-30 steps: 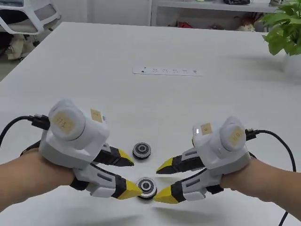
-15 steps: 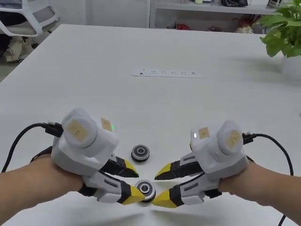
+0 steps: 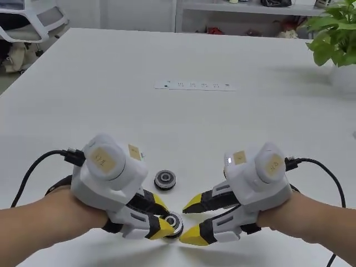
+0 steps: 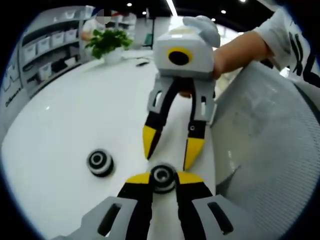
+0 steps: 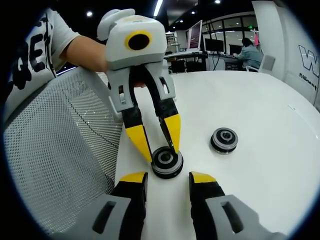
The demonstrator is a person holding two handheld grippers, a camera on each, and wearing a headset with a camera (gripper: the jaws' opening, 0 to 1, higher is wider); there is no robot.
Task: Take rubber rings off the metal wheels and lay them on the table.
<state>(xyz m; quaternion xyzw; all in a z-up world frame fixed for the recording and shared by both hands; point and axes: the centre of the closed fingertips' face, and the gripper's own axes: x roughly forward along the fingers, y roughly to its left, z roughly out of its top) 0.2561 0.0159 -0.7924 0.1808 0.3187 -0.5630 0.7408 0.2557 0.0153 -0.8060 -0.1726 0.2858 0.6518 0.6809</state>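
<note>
We hold both grippers low over the white worktop (image 3: 167,128), tips turned in toward each other near its front edge. The left gripper (image 3: 164,222) has its fingers (image 4: 136,179) clamped on the near wheel (image 3: 173,222), a small metal wheel lying flat on the worktop. In the left gripper view the two yellow tips press against opposite sides of it. The black rubber ring (image 5: 167,174) sits around this wheel's rim. The right gripper (image 3: 190,219) points at the same wheel from the other side with its fingers (image 5: 200,178) apart. In the right gripper view their yellow tips stand just short of the wheel, one to each side and not touching it. The far wheel (image 3: 165,179) lies flat on the worktop a little beyond the near one, between the two gripper bodies and apart from both sets of fingers; it too shows a dark outer band. Well beyond them a white power strip (image 3: 194,85) lies on the worktop, and a green plant (image 3: 334,33) stands at the far right corner.
</note>
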